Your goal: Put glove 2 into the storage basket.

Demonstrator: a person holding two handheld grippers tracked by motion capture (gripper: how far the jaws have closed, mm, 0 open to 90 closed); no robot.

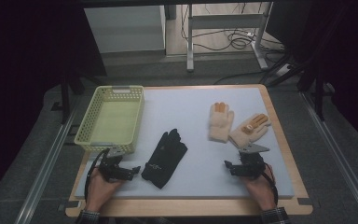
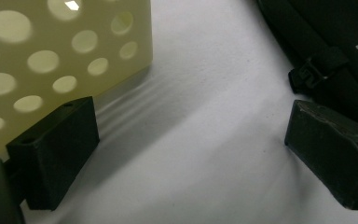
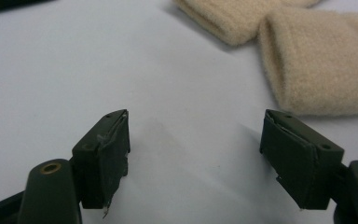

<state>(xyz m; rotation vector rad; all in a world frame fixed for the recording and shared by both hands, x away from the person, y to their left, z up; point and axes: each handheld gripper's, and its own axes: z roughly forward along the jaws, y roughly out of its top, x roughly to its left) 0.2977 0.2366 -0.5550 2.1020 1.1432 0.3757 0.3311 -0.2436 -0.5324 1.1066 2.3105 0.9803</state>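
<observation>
My left gripper (image 1: 133, 170) sits low near the front-left corner of the table (image 1: 191, 112), jaws spread wide with nothing between them. In the left gripper view the yellow basket (image 2: 65, 51) wall stands just beside one jaw and the black glove (image 2: 335, 46) just beside the other. If I swing in carelessly, I judge that jaw could knock the basket (image 1: 109, 119) toward the left edge, or the other could snag the glove's strap buckle (image 2: 310, 74) and drag the whole glove instead of pinching it cleanly.

The black glove (image 1: 164, 158) lies flat toward the front, left of centre, fingers pointing away from me.

Further right, the two cream gloves (image 1: 237, 125) lie toward the back-right part of the table, their cuffs touching (one may overlap the other, I cannot tell).

My right gripper (image 1: 227, 167) rests near the front-right, jaws wide apart and empty, with the nearer cream cuff (image 3: 324, 65) just ahead of them. The risk here, as I see it: closing on that cuff could catch both gloves together, or the soft fleece could slip out of a shallow bite.
</observation>
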